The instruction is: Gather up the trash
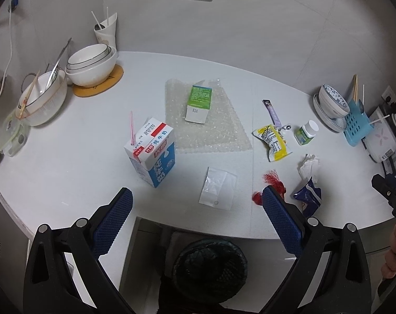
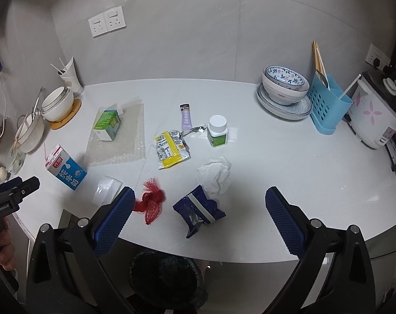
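The right hand-held gripper [image 2: 198, 206] is hanging released and empty over the blue wrapper [image 2: 198, 210]; the left hand-held gripper [image 1: 196, 206] is gaping too, above a clear plastic bag [image 1: 218, 189]. Both scraps are lying on the surface [image 2: 289, 157], looking light, crinkly and slippery, so pinching a raised fold seems best. The bin [image 2: 164, 274] is sitting below the edge.

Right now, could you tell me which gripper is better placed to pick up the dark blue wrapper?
The right gripper, probably. Its open jaws frame the dark blue wrapper, which lies close ahead of it. The left gripper, also open, faces the clear plastic bag; from there the wrapper sits outside its right finger.
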Action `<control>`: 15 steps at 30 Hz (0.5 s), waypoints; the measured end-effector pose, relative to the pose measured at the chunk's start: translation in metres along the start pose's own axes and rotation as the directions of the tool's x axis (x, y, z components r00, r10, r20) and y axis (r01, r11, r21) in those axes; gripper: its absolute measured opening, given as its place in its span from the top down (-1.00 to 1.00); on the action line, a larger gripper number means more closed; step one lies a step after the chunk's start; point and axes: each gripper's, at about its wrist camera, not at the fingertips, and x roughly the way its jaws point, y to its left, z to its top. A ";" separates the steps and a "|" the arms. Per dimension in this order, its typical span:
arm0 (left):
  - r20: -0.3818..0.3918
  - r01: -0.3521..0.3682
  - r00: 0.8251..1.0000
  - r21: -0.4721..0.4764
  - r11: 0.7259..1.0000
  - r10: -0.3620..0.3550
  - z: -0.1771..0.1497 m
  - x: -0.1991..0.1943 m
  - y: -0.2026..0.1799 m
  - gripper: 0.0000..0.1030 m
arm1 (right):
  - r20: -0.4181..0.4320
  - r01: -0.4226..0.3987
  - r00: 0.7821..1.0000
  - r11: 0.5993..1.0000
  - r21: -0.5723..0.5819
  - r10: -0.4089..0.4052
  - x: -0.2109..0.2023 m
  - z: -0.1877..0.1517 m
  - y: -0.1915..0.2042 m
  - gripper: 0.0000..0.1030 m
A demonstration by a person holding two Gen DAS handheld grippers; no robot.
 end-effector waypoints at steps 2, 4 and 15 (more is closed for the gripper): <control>-0.001 0.000 1.000 0.003 1.000 0.000 0.000 0.001 -0.001 -0.88 | -0.003 -0.001 1.000 1.000 -0.001 0.001 0.001 0.000 0.001 -0.85; 0.001 -0.004 1.000 0.004 1.000 0.004 0.000 0.001 -0.001 -0.88 | -0.006 0.000 1.000 1.000 -0.002 0.000 0.002 0.000 0.001 -0.85; 0.003 -0.013 1.000 0.003 1.000 0.013 0.004 0.000 0.001 -0.88 | -0.005 -0.005 1.000 1.000 -0.004 0.005 0.002 0.001 0.005 -0.85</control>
